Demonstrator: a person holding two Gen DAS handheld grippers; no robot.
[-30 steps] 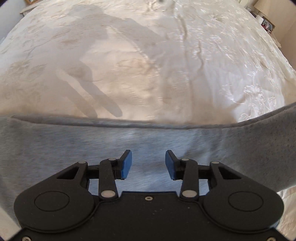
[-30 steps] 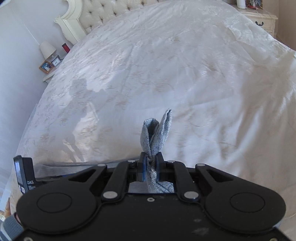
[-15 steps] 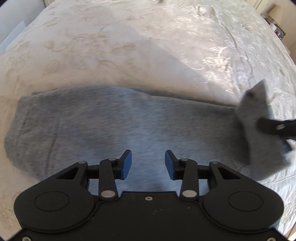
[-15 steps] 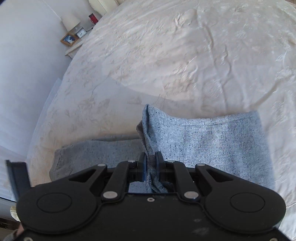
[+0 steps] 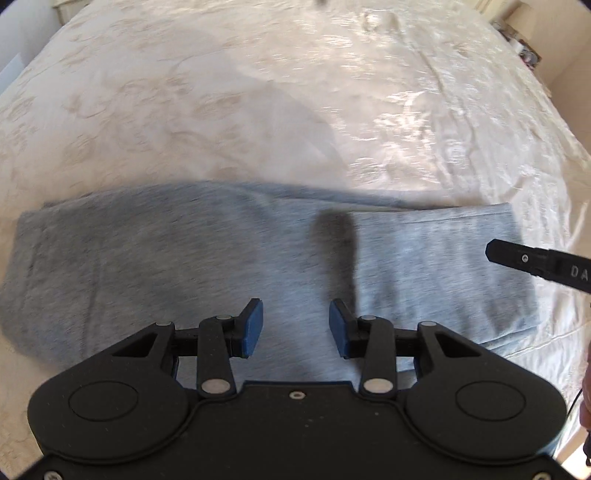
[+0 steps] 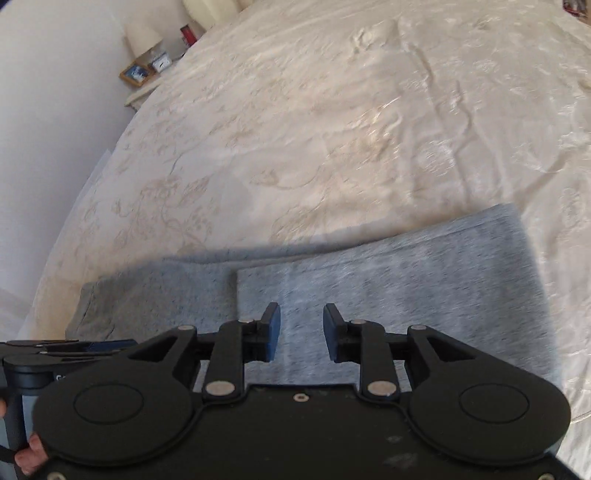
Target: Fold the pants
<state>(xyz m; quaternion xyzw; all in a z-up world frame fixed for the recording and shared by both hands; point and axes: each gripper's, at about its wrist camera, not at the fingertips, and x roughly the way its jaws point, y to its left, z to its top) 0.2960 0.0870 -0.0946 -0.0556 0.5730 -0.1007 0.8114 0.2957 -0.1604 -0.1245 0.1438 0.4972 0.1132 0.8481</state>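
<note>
The grey pants (image 5: 184, 258) lie flat on the cream bedspread (image 5: 295, 92), folded, with the right part laid back over the rest as an upper layer (image 6: 406, 280). My left gripper (image 5: 295, 328) is open and empty, just above the pants' middle. My right gripper (image 6: 301, 332) is open and empty above the folded layer, whose edge (image 6: 238, 295) lies just left of it. Part of the right gripper also shows in the left wrist view (image 5: 535, 264), over the pants' right end.
A nightstand with a lamp (image 6: 142, 35), a framed photo (image 6: 136, 74) and a small clock stands by the wall at the bed's far left. The bed's left edge (image 6: 74, 229) drops off beside the wall. The left gripper's body (image 6: 55, 354) shows low left.
My right gripper carried a pinched pants end over, laid it flat on the rest, and opened. The left gripper stayed open while its view drew back to show the whole pants.
</note>
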